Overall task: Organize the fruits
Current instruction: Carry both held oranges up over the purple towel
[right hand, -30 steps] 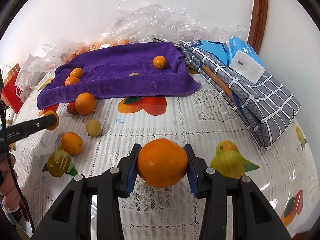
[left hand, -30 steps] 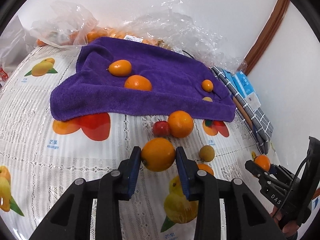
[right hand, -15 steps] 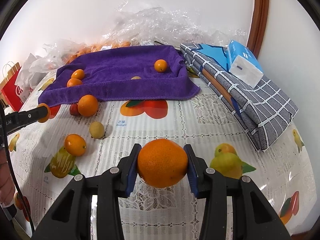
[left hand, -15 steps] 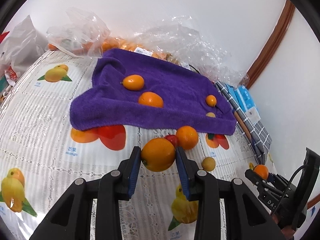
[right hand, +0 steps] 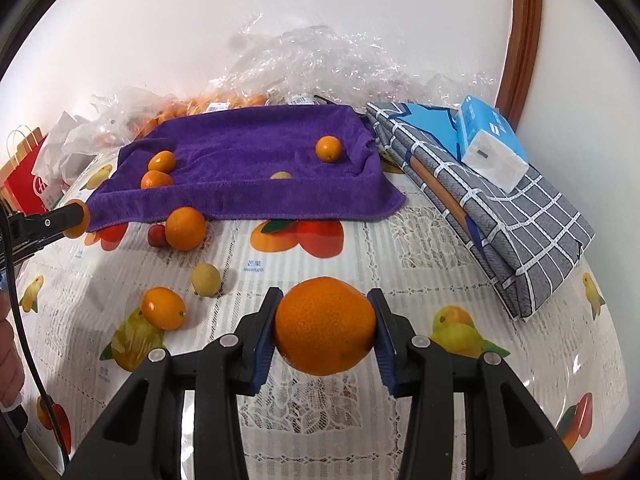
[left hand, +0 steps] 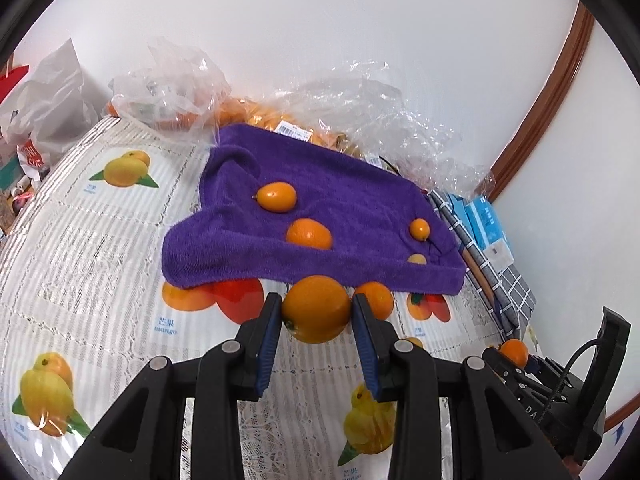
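Note:
My left gripper [left hand: 316, 312] is shut on an orange [left hand: 316, 307] and holds it above the table, just before the front edge of the purple towel [left hand: 320, 208]. My right gripper [right hand: 325, 326] is shut on a bigger orange [right hand: 325, 326] above the table's front middle. It also shows at the lower right of the left wrist view [left hand: 514, 354]. On the towel [right hand: 256, 152] lie several small fruits, among them two oranges [left hand: 277, 197] [left hand: 309, 233] and a small one [left hand: 419, 229]. Loose on the table are an orange [right hand: 185, 227], a red fruit [right hand: 157, 236], a pale yellow fruit [right hand: 205, 279] and a small orange [right hand: 163, 307].
Clear plastic bags [left hand: 360, 112] with more oranges lie behind the towel by the wall. A folded grey checked cloth [right hand: 500, 200] with a blue tissue pack [right hand: 490, 148] lies at the right. A red paper bag [right hand: 24, 176] stands at the far left. The tablecloth [right hand: 400, 248] has fruit prints.
My left gripper has risen and moved forward toward the towel with its orange. My right gripper has stayed nearly still, holding its orange.

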A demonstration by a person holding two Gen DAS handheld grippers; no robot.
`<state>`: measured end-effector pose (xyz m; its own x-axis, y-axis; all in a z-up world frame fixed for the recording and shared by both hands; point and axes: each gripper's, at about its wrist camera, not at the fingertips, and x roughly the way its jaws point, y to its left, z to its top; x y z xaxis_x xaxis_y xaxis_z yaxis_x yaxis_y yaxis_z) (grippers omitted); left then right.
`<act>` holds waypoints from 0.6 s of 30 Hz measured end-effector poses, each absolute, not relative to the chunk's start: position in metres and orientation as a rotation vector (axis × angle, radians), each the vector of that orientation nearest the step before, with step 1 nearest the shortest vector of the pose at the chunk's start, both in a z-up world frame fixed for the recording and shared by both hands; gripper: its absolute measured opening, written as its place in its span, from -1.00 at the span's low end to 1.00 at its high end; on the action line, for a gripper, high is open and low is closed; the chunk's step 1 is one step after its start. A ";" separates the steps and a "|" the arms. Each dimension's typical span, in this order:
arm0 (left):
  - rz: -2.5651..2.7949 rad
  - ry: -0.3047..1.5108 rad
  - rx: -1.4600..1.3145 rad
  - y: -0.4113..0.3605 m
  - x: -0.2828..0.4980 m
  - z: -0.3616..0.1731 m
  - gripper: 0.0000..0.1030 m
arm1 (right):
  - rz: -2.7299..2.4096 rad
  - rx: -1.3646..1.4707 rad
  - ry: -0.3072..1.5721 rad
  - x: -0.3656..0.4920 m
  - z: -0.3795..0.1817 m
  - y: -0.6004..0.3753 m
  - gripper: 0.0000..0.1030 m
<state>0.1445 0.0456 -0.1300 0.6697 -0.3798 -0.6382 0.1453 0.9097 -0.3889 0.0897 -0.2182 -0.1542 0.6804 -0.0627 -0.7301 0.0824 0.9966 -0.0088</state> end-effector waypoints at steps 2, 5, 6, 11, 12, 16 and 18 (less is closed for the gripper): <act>-0.302 0.778 -0.322 0.047 0.145 -0.127 -0.34 | -0.081 0.023 0.814 0.091 -0.152 -0.217 -0.18; -0.302 0.774 -0.325 0.048 0.147 -0.124 -0.34 | -0.080 0.022 0.809 0.094 -0.149 -0.216 -0.18; -0.304 0.773 -0.327 0.048 0.148 -0.123 -0.34 | -0.080 0.021 0.808 0.095 -0.148 -0.215 -0.18; -0.309 0.769 -0.330 0.050 0.149 -0.120 -0.34 | -0.081 0.019 0.799 0.100 -0.143 -0.213 -0.18; -0.312 0.769 -0.333 0.050 0.149 -0.120 -0.34 | -0.082 0.020 0.800 0.101 -0.142 -0.213 -0.18; -0.323 0.770 -0.341 0.054 0.150 -0.118 -0.34 | -0.082 0.023 0.798 0.105 -0.140 -0.211 -0.18; -0.323 0.769 -0.339 0.054 0.152 -0.116 -0.34 | -0.080 0.023 0.796 0.107 -0.139 -0.210 -0.18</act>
<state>0.1518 0.0545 -0.1158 0.6748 -0.4029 -0.6183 0.1593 0.8976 -0.4110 0.1073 -0.2099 -0.1393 0.6965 -0.0625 -0.7148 0.0802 0.9967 -0.0090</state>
